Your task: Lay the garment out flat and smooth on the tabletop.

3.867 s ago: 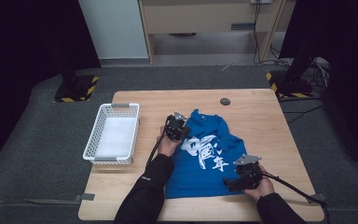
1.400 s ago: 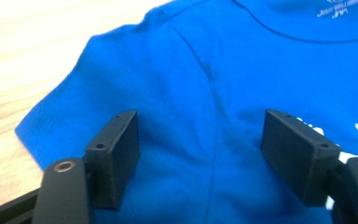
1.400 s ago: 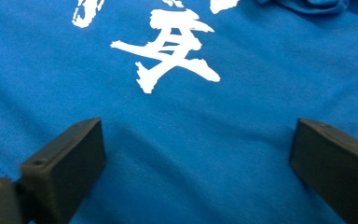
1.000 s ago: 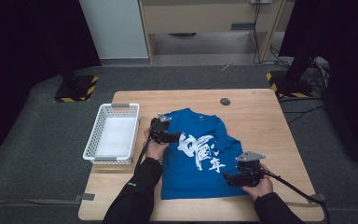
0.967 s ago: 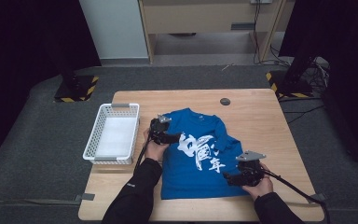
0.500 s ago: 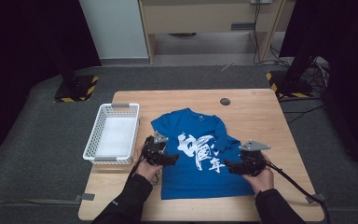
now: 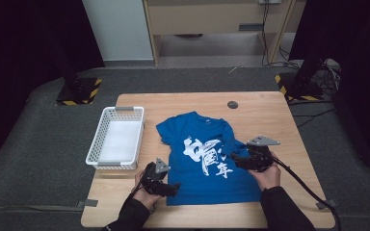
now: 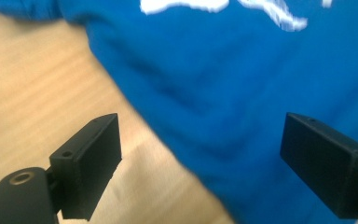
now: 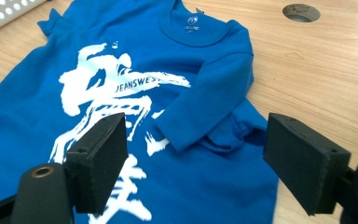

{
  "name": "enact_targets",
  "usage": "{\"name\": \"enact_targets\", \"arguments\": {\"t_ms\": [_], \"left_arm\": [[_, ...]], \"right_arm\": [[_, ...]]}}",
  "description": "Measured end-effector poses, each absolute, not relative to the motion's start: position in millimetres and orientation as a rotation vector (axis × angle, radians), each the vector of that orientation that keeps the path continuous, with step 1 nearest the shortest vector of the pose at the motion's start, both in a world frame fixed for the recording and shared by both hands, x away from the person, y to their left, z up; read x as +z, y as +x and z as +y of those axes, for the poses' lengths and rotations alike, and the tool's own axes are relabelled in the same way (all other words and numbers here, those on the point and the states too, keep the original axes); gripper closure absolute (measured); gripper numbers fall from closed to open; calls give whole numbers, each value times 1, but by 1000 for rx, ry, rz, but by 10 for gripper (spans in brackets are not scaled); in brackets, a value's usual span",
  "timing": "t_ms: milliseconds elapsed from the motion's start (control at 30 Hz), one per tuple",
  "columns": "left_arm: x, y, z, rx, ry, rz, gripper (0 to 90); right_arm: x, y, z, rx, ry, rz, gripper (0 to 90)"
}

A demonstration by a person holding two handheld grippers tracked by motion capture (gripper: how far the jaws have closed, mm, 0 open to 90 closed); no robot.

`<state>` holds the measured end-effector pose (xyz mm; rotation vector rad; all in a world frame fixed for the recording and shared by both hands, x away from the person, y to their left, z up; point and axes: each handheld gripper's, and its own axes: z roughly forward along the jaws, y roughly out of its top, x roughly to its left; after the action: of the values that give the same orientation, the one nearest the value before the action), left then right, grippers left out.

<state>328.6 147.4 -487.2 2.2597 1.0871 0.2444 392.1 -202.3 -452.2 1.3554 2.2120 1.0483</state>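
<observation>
A blue T-shirt (image 7: 200, 154) with a white print lies flat in the middle of the wooden table (image 7: 270, 110), collar toward the far edge. Its right sleeve (image 9: 205, 105) is folded in over the body. My left gripper (image 7: 169, 186) is open at the shirt's near left hem, its jaws straddling the shirt's edge (image 8: 177, 154) just above the wood. My right gripper (image 7: 236, 160) is open at the shirt's right side, with the folded sleeve and bunched cloth (image 9: 235, 133) between its jaws.
A white mesh basket (image 7: 103, 144) stands on the table's left part, beside the shirt. A round dark cable hole (image 7: 232, 104) sits near the far edge. Cables trail from both grippers off the near edge.
My left gripper has come from the shirt's left shoulder down to its near left hem. My right gripper has shifted a little along the right side. The shirt lies flatter now.
</observation>
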Motion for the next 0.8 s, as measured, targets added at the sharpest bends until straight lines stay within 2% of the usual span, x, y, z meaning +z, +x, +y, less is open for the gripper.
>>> {"name": "enact_targets", "arguments": {"t_ms": [333, 600, 800], "left_arm": [[-497, 326, 147, 279, 2323, 1048, 96], [-500, 326, 145, 272, 2337, 1049, 78], [-502, 328, 145, 261, 2331, 1059, 60]], "right_arm": [[-470, 410, -188, 1023, 1408, 2230, 288], [-490, 416, -180, 1008, 1479, 2244, 395], [-496, 419, -179, 985, 1492, 2248, 442]]}}
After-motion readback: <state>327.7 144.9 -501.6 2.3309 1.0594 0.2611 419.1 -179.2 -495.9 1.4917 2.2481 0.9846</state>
